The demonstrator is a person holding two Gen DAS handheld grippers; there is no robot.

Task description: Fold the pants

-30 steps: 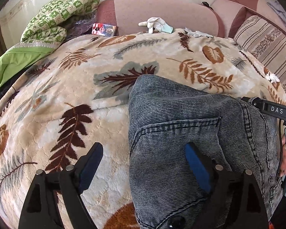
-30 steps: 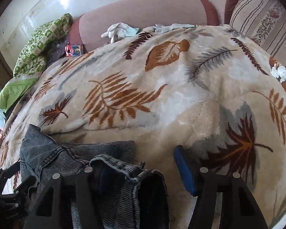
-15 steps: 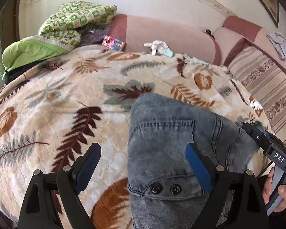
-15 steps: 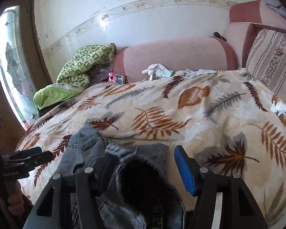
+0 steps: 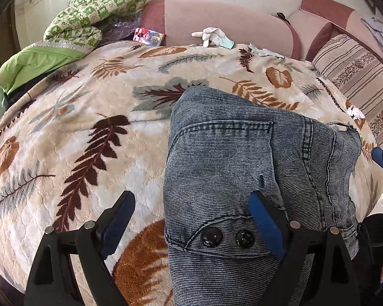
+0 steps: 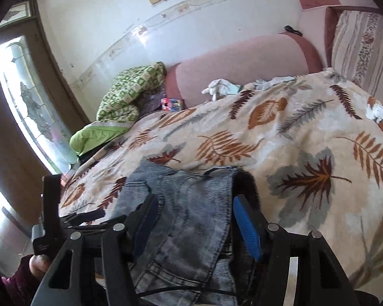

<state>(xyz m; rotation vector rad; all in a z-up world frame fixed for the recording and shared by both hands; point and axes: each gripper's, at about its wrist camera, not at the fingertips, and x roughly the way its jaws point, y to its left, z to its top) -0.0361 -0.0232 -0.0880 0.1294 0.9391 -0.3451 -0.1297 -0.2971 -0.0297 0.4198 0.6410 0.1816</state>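
While the grey-blue jeans (image 5: 242, 168) lie bunched on the leaf-print blanket (image 5: 89, 132), I've got my left gripper (image 5: 191, 224) spread wide over the waistband, near its two black buttons (image 5: 227, 237); nothing is pinched, and the left pad sits over bare blanket. My right gripper (image 6: 194, 221) has its jaws apart with denim between the blue pads, but whether they actually bite the cloth, I can't tell. White gloves (image 5: 212, 35) lie by the pink sofa back (image 5: 217, 17), well apart from the jeans.
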